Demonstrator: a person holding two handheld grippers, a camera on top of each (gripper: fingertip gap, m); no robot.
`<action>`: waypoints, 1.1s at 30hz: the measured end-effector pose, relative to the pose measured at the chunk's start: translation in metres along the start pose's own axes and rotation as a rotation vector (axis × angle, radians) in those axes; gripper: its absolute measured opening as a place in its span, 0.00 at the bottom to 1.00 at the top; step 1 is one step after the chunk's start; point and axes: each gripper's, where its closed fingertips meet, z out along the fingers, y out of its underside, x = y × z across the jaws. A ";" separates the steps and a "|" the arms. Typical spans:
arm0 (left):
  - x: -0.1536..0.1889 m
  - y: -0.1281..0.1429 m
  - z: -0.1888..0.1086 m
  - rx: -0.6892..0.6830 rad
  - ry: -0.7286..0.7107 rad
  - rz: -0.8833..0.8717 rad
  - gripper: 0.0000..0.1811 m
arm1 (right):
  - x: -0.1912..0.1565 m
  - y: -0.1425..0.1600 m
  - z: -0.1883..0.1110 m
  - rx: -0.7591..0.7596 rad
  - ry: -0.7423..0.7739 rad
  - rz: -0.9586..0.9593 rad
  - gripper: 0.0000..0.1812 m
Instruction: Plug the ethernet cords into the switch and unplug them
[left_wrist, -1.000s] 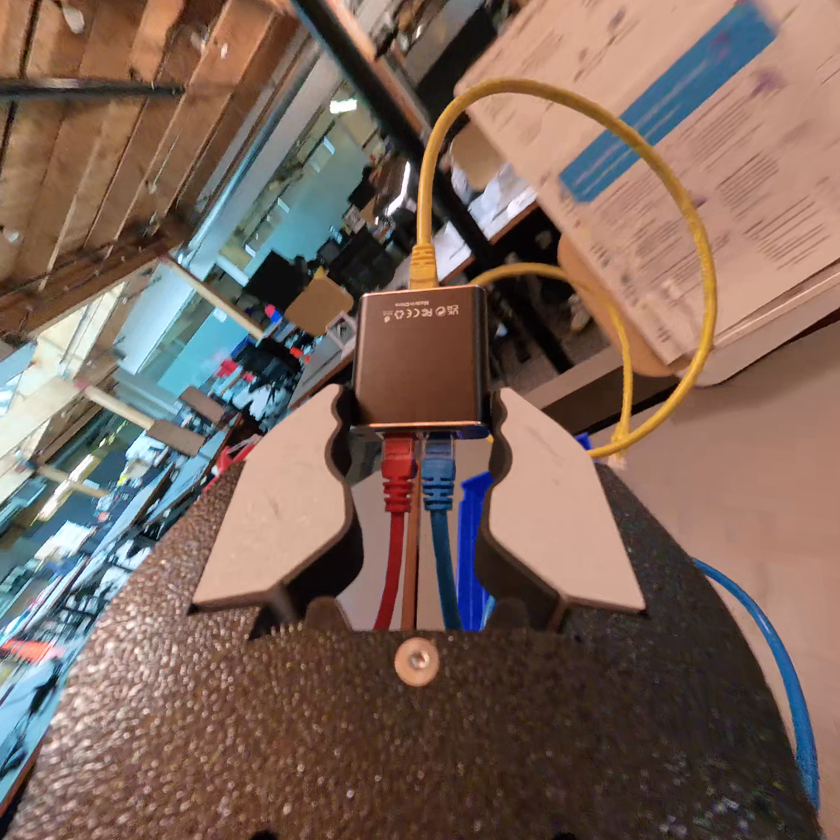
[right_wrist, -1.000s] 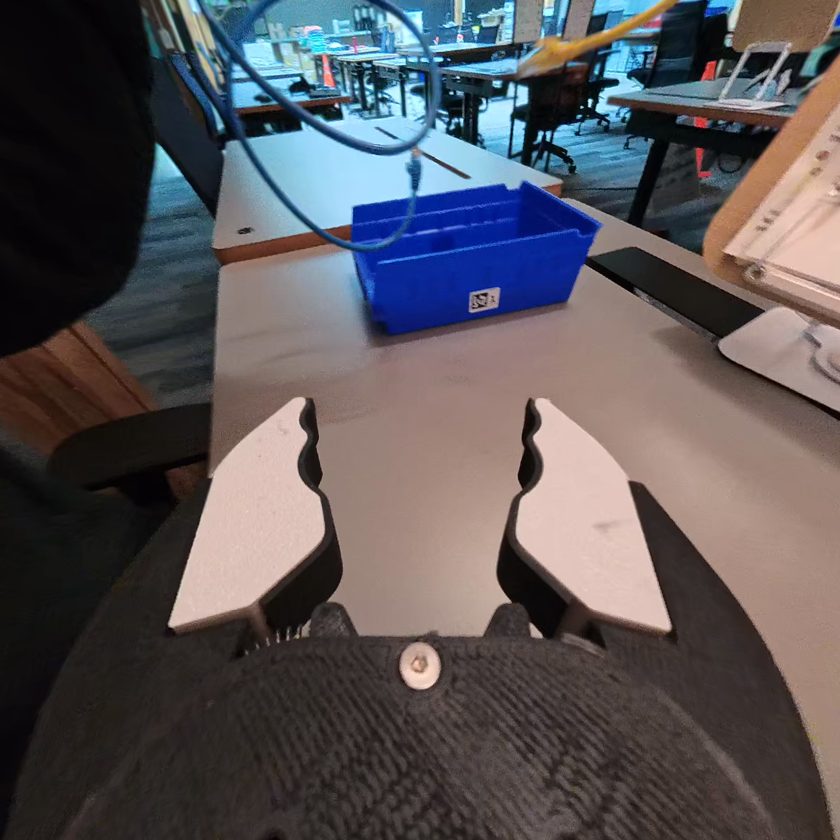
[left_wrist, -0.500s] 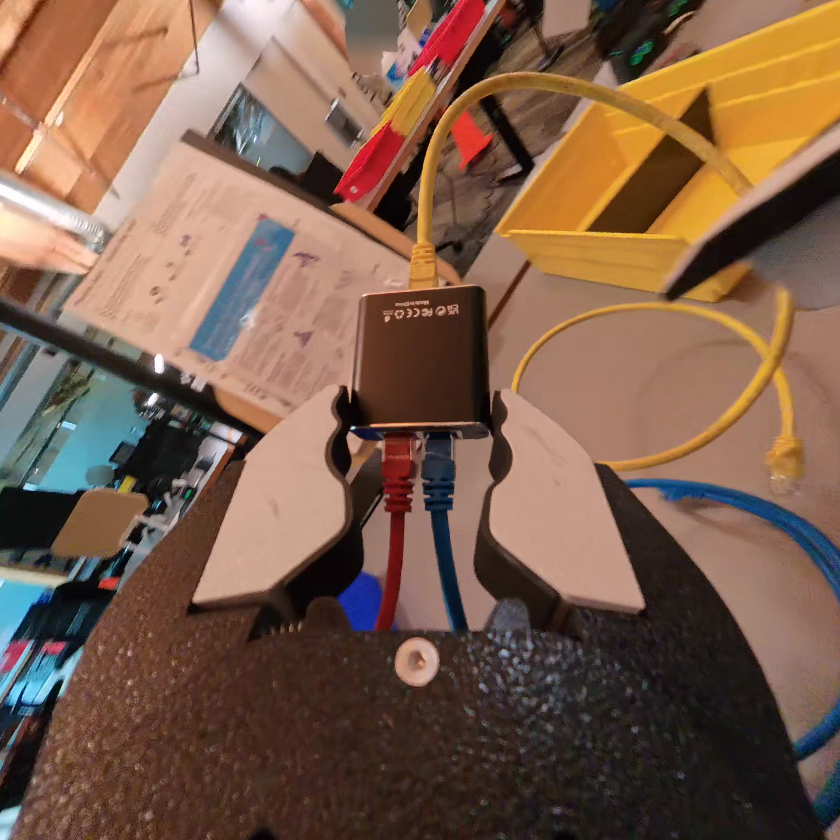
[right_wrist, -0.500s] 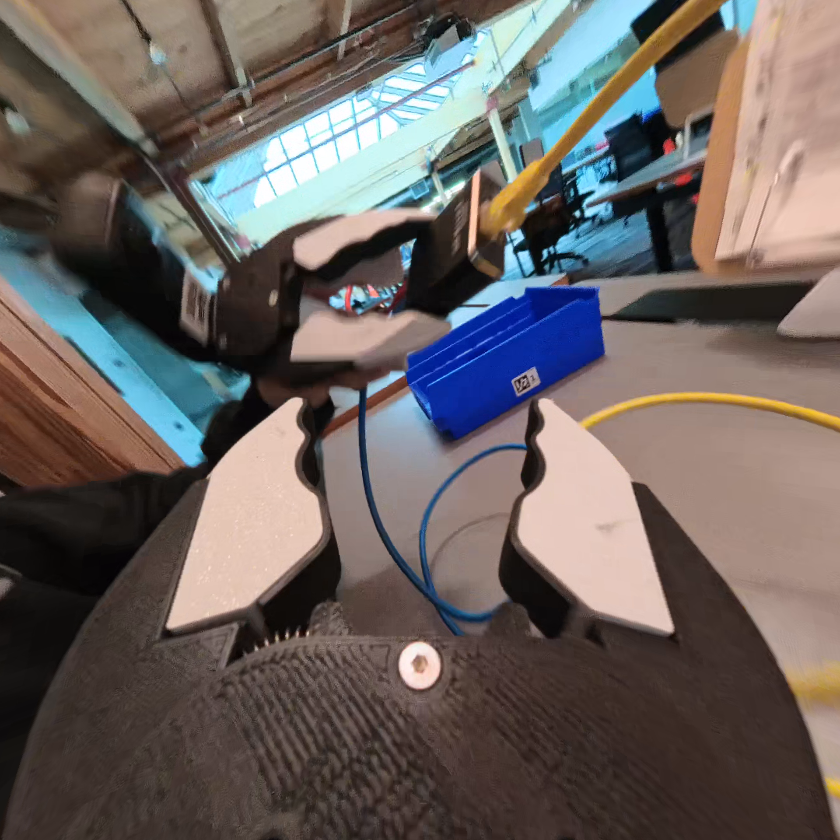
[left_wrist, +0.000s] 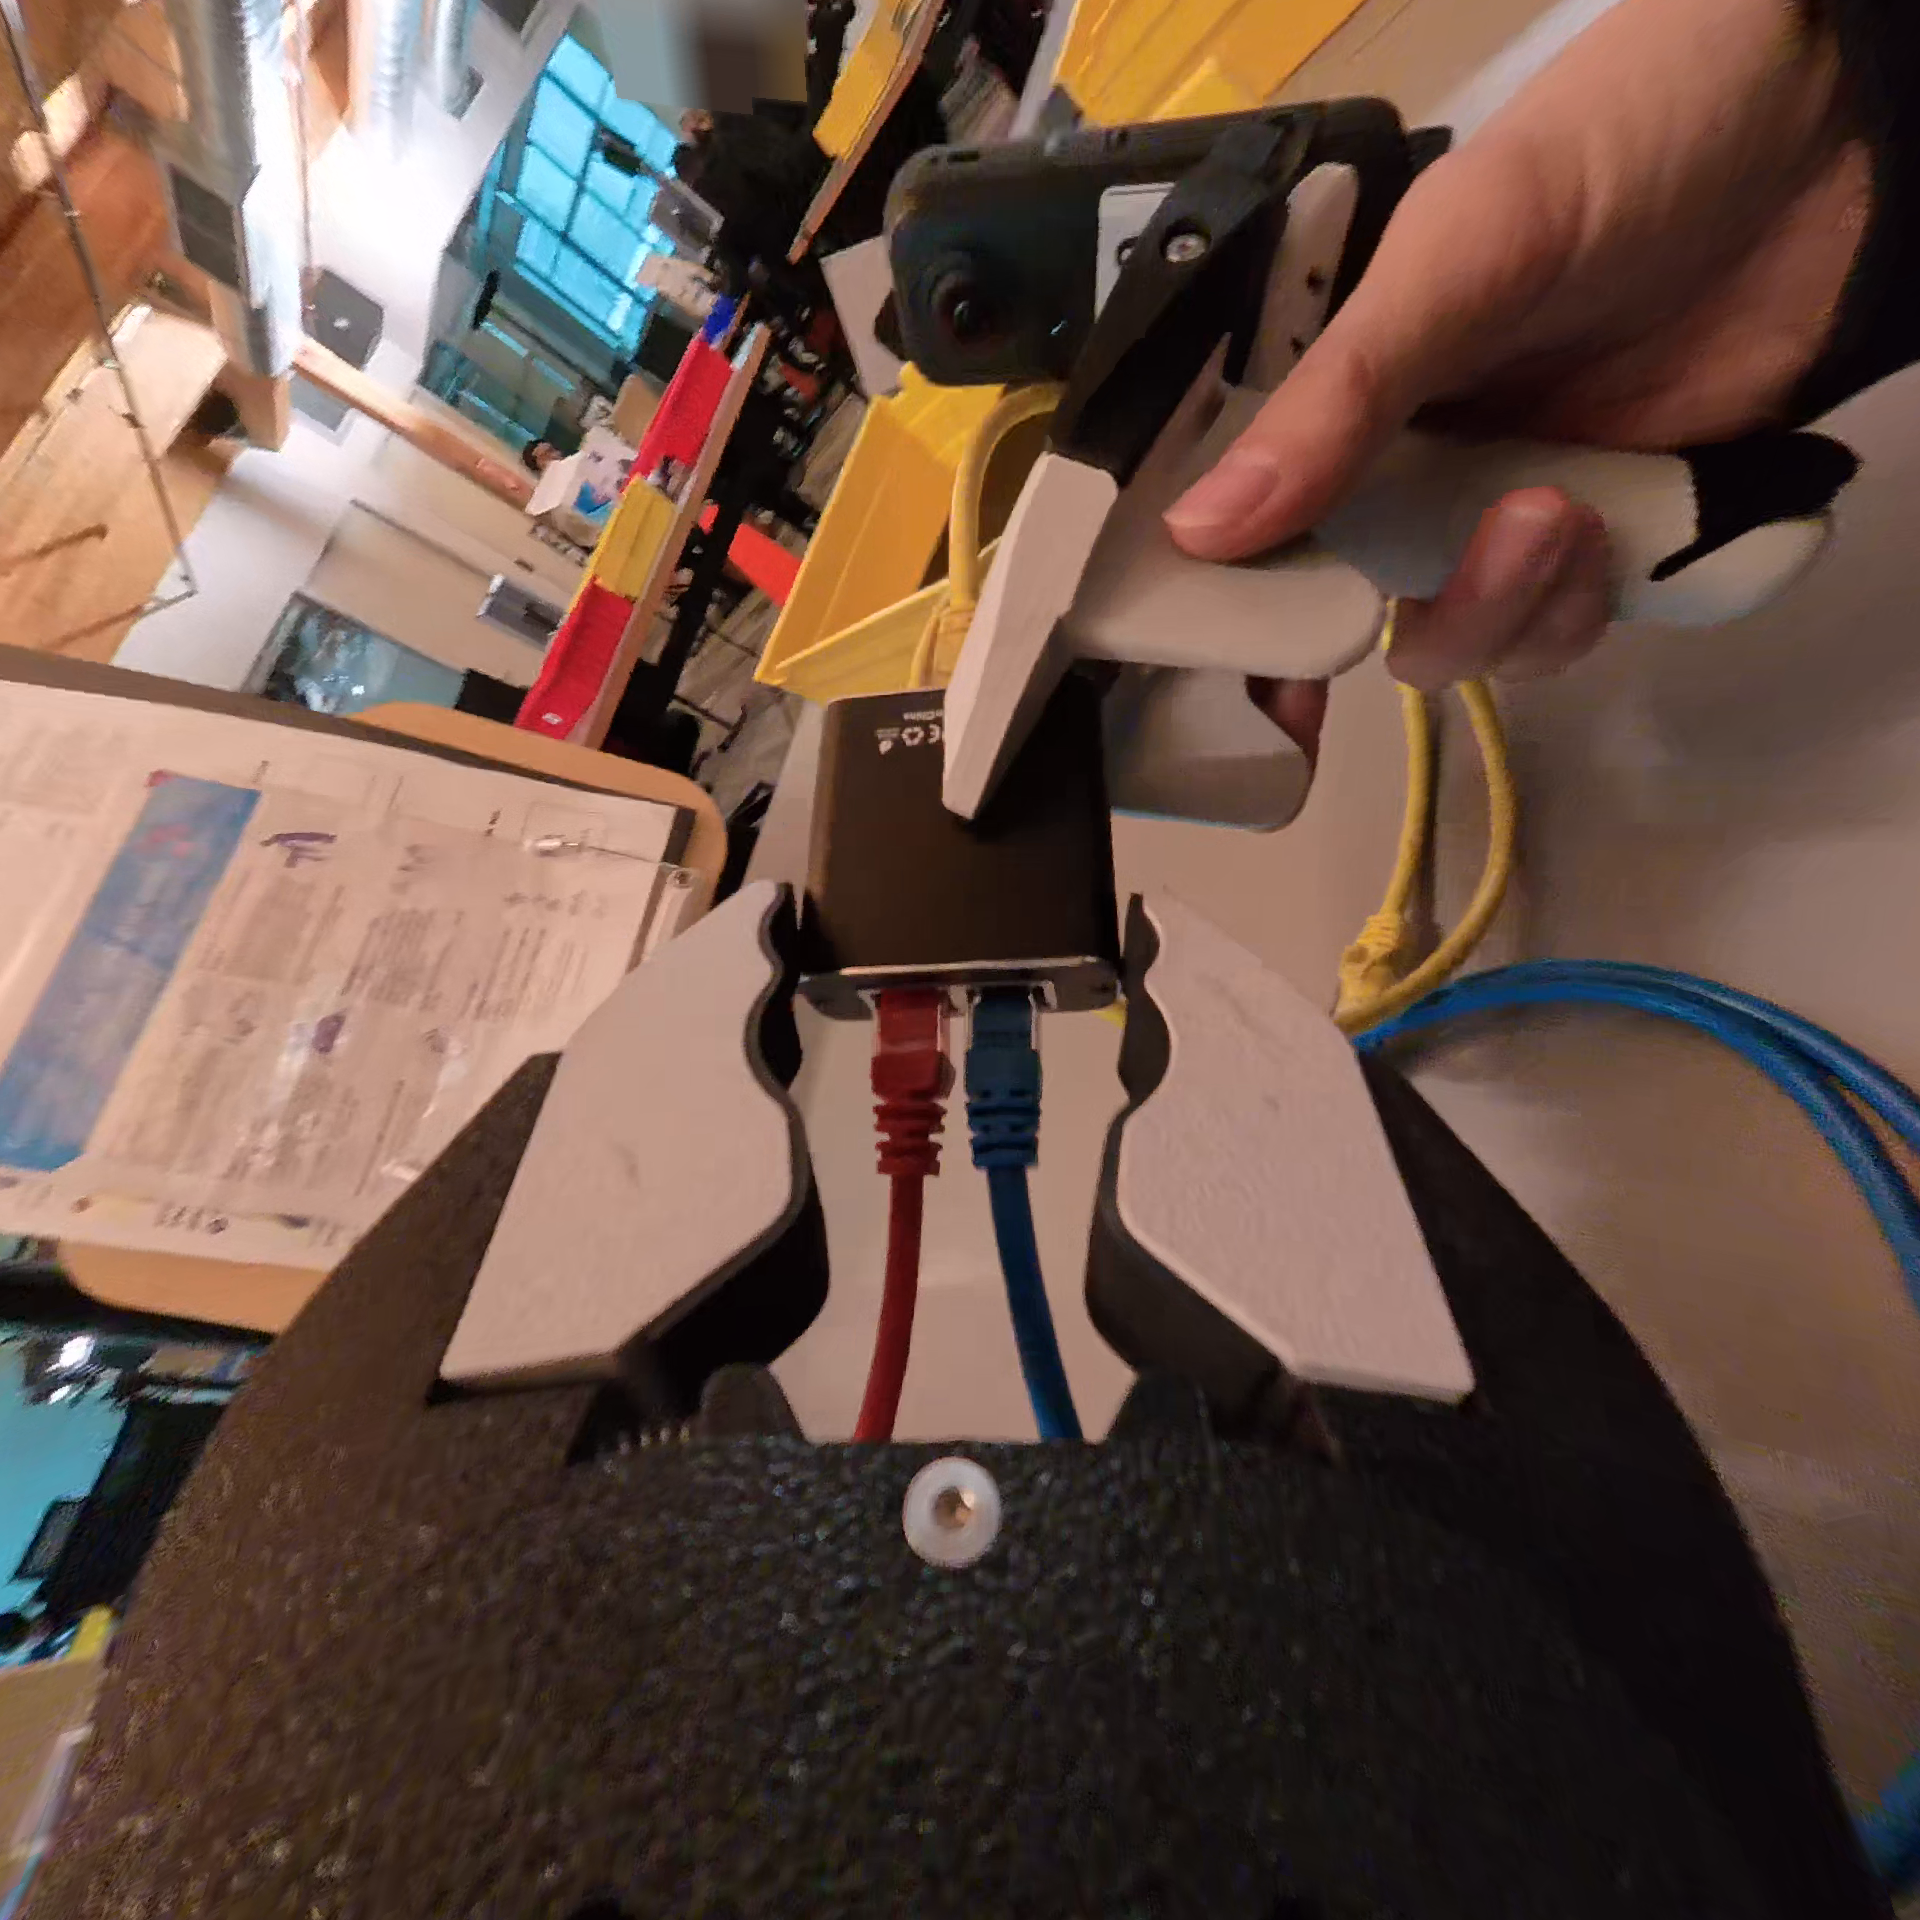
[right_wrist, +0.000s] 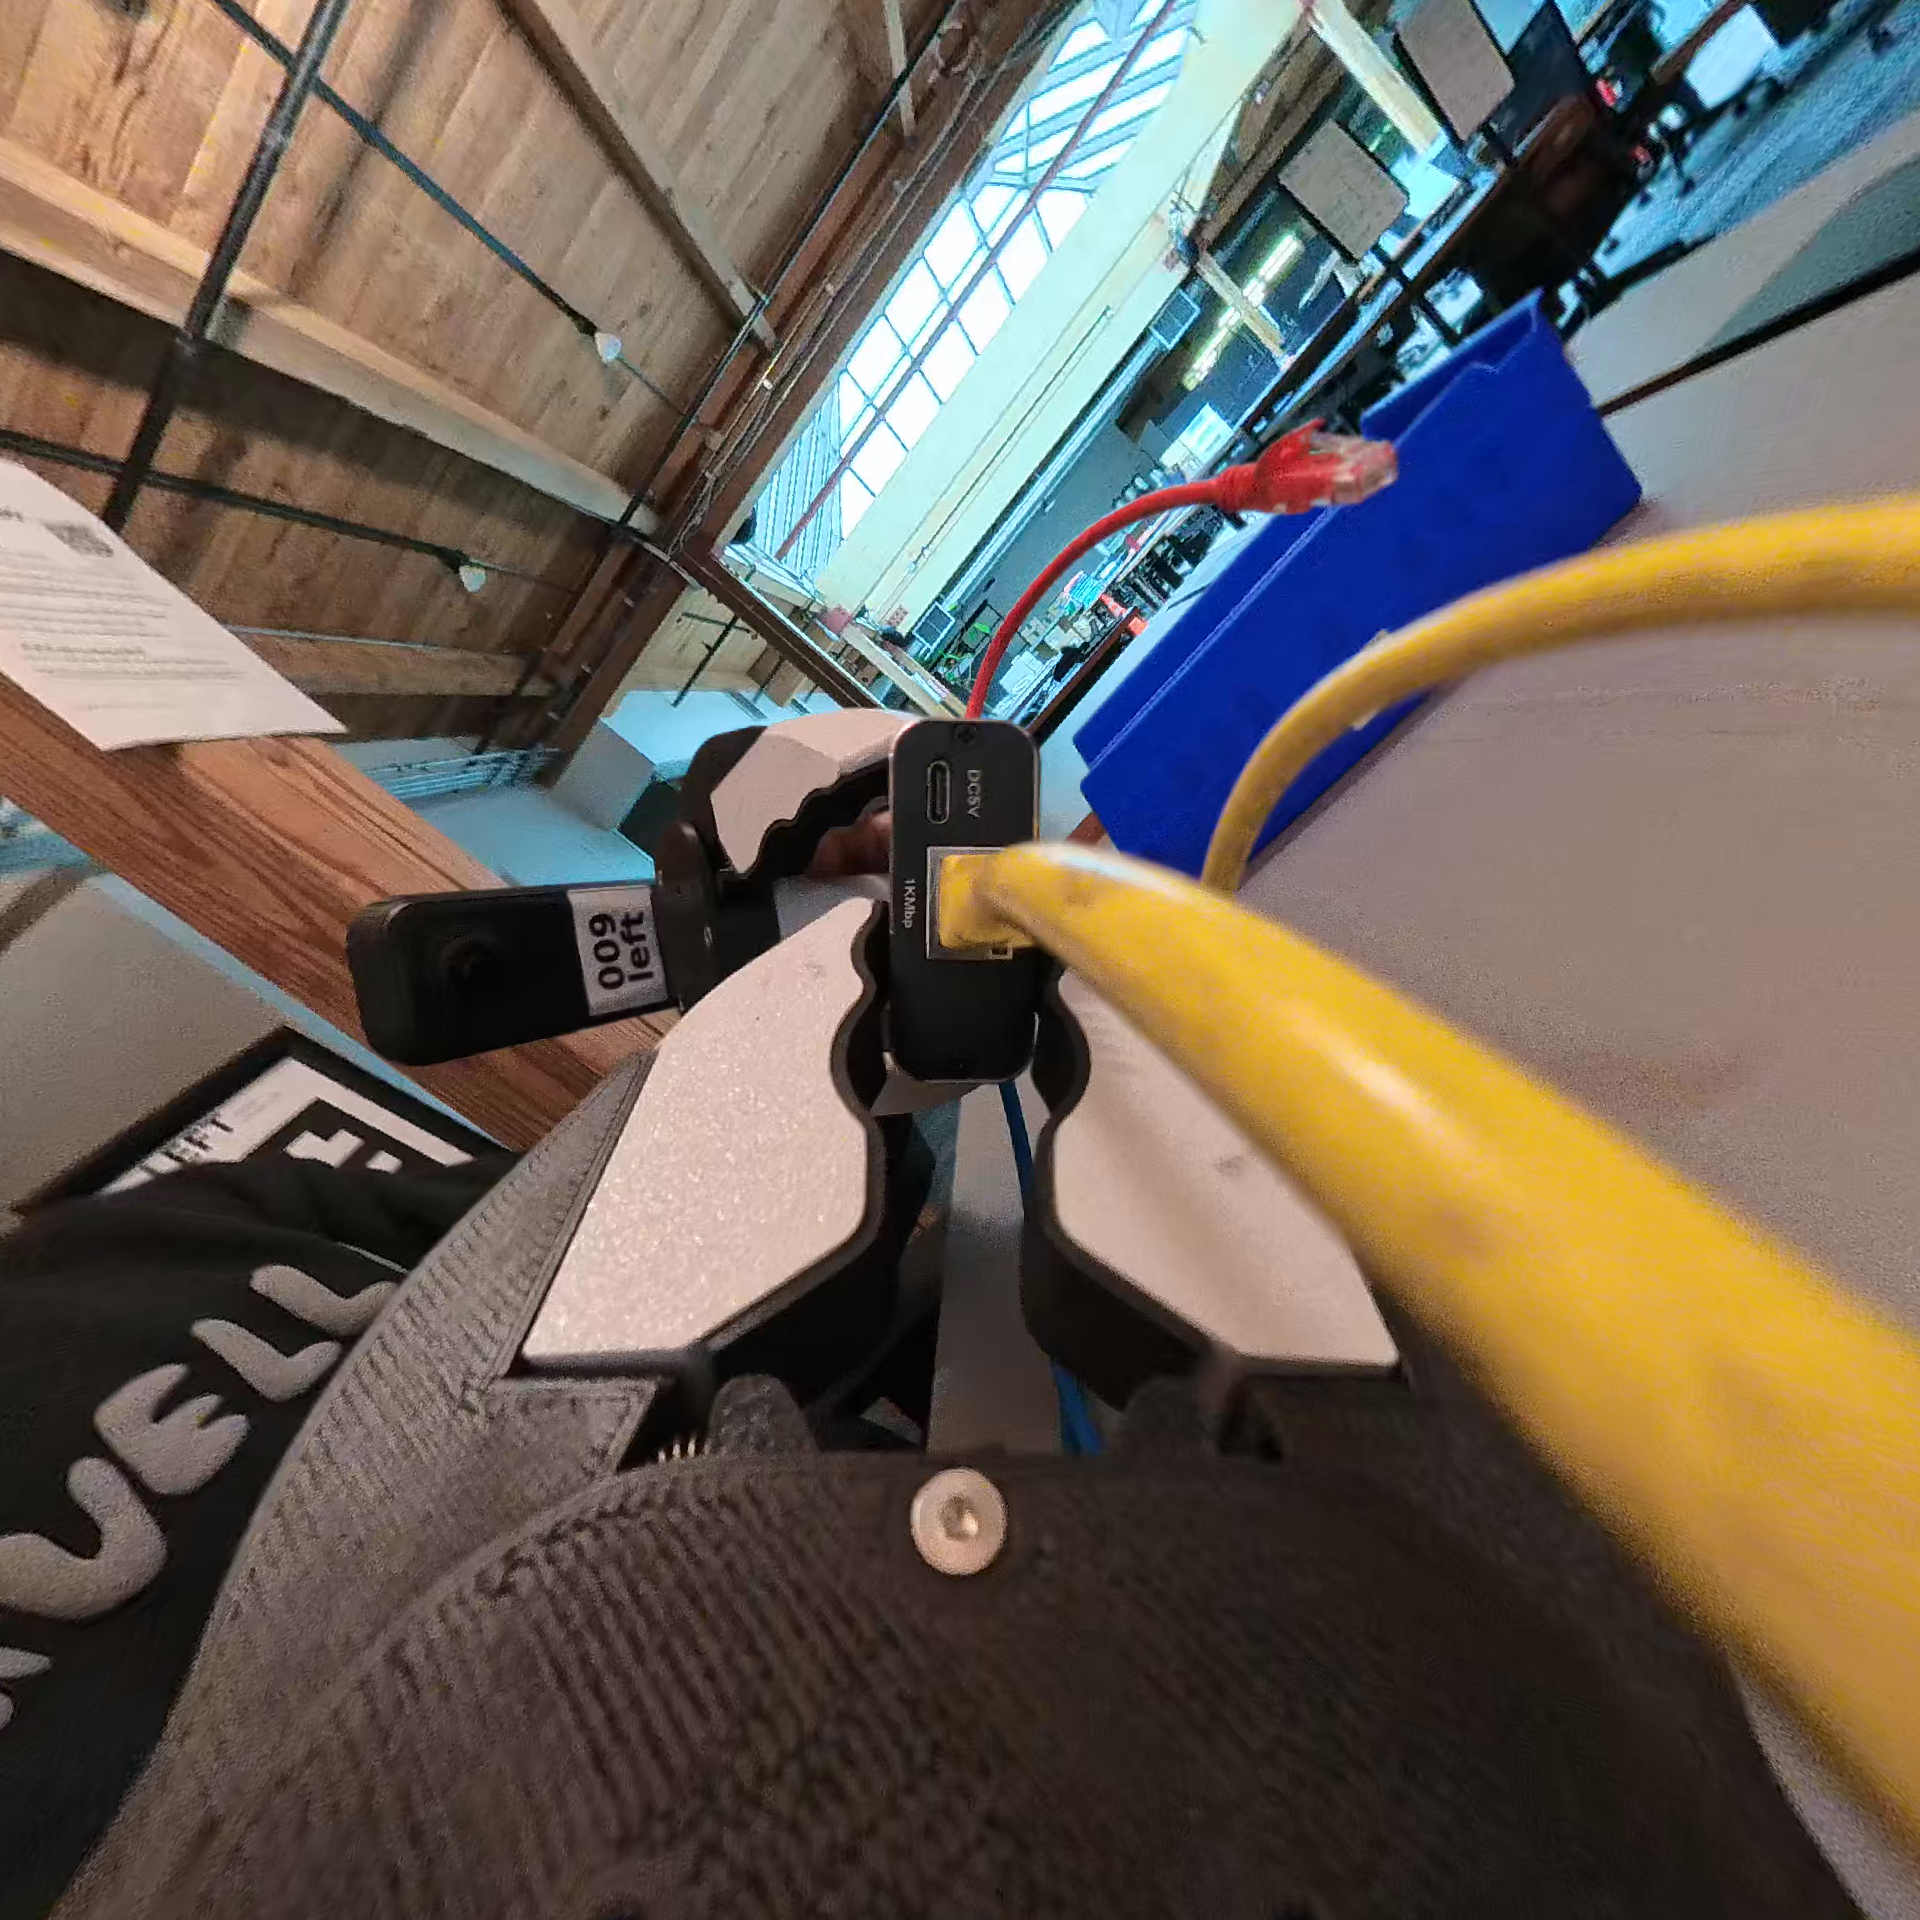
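Note:
My left gripper (left_wrist: 961, 925) is shut on the sides of the black switch (left_wrist: 935, 873) and holds it above the table. A red cord (left_wrist: 912, 1049) and a blue cord (left_wrist: 1003, 1060) are plugged into the switch's near face. A yellow cord (right_wrist: 1455, 1195) is plugged into its far face (right_wrist: 961, 800). My right gripper (right_wrist: 961, 1039) is shut on that far end of the switch. In the left wrist view one of its fingers (left_wrist: 1013, 623) lies over the switch, and a hand (left_wrist: 1558, 312) holds it. The red cord's free plug (right_wrist: 1320, 473) hangs in the air.
A clipboard with a printed sheet (left_wrist: 312, 987) stands to the left. A yellow bin (left_wrist: 904, 520) is behind the switch and a blue bin (right_wrist: 1403, 582) sits on the grey table (right_wrist: 1662, 935). Blue cable loops (left_wrist: 1714, 1049) and a loose yellow plug (left_wrist: 1371, 956) lie on the table.
My right gripper has moved up to the switch and closed on its far end by the yellow cord. My left gripper has kept hold of the switch while turning it.

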 end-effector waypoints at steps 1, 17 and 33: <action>0.002 0.004 0.000 0.000 0.031 -0.009 0.32 | 0.003 0.000 0.001 0.012 0.000 0.034 0.13; -0.009 0.014 -0.016 0.123 0.042 -0.360 0.38 | 0.002 -0.002 0.012 0.171 -0.122 0.372 0.13; 0.004 0.022 -0.022 0.338 0.094 -0.476 0.32 | 0.010 0.013 0.021 0.175 -0.095 0.443 0.13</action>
